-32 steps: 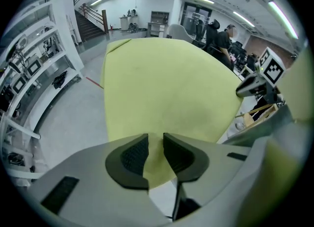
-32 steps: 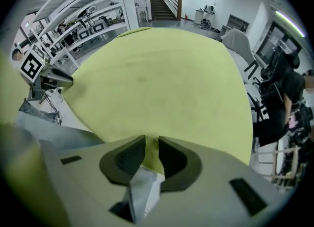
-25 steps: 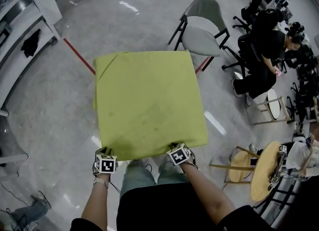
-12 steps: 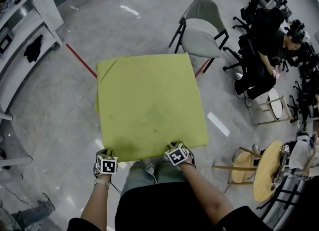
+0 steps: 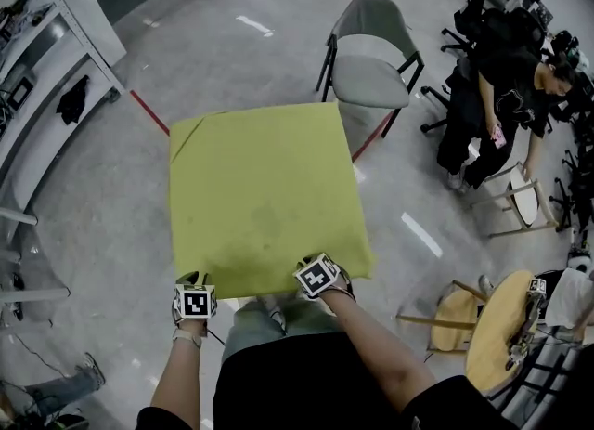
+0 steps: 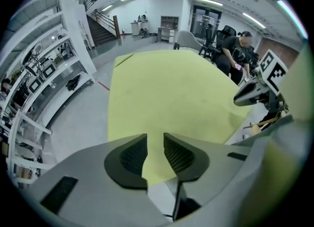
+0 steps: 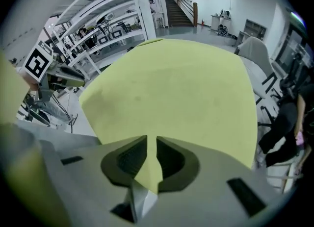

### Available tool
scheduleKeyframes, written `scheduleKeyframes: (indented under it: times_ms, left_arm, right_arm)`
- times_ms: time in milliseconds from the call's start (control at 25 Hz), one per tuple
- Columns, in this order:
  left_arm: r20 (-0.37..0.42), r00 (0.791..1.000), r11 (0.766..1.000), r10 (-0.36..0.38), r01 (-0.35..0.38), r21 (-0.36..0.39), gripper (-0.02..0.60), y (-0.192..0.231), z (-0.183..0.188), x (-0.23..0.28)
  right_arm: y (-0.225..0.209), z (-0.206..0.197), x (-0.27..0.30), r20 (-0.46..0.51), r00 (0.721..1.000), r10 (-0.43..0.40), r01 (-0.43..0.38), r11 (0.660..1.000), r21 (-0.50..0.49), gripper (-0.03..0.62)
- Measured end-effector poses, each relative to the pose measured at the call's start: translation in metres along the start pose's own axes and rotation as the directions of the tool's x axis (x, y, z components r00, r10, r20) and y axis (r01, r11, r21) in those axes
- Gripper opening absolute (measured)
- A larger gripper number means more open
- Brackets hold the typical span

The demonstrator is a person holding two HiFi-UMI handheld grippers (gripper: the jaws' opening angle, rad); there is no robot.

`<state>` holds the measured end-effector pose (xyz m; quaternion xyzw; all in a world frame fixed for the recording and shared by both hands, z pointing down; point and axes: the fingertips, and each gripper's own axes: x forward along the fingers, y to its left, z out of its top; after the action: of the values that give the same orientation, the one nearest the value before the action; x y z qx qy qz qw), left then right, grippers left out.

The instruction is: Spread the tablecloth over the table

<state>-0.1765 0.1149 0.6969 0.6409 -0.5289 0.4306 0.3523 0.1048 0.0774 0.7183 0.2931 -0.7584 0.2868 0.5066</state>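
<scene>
Yellow tablecloth [image 5: 264, 191] is already lying spread, likely just needing straightening — left gripper [image 6: 154, 155] is pinching its near edge, right gripper [image 7: 152, 160] jaws just closing on it.

Your left gripper [image 6: 155, 140] pinches the tablecloth [image 6: 171, 88] between its jaws. Your right gripper [image 7: 151, 142], jaws just closing tighter, does likewise.

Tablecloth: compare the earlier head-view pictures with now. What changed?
The fingers of the right gripper have just been closing on the near edge of the tablecloth; cloth and gripper shifted slightly left in the head view. Unchanged: the left gripper grips the near left corner; the far left corner stays folded.
</scene>
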Motion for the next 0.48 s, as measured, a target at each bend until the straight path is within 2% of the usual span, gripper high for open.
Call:
scheduleKeyframes:
  times_ms: [320,480]
  left_arm:
    - [0.026,0.999,0.999,0.019,-0.019,-0.030,0.103,-0.026,0.036,-0.005]
    - [0.024,1.000,1.000,-0.003,0.003,0.001,0.103,-0.034,0.050,0.000]
  right_arm:
    - [-0.027,0.007,-0.006,0.017,1.000,0.010,-0.011,0.998,0.056,0.067]
    - [-0.030,0.003,-0.001,0.009,1.000,0.027,-0.028,0.994,0.110,0.067]
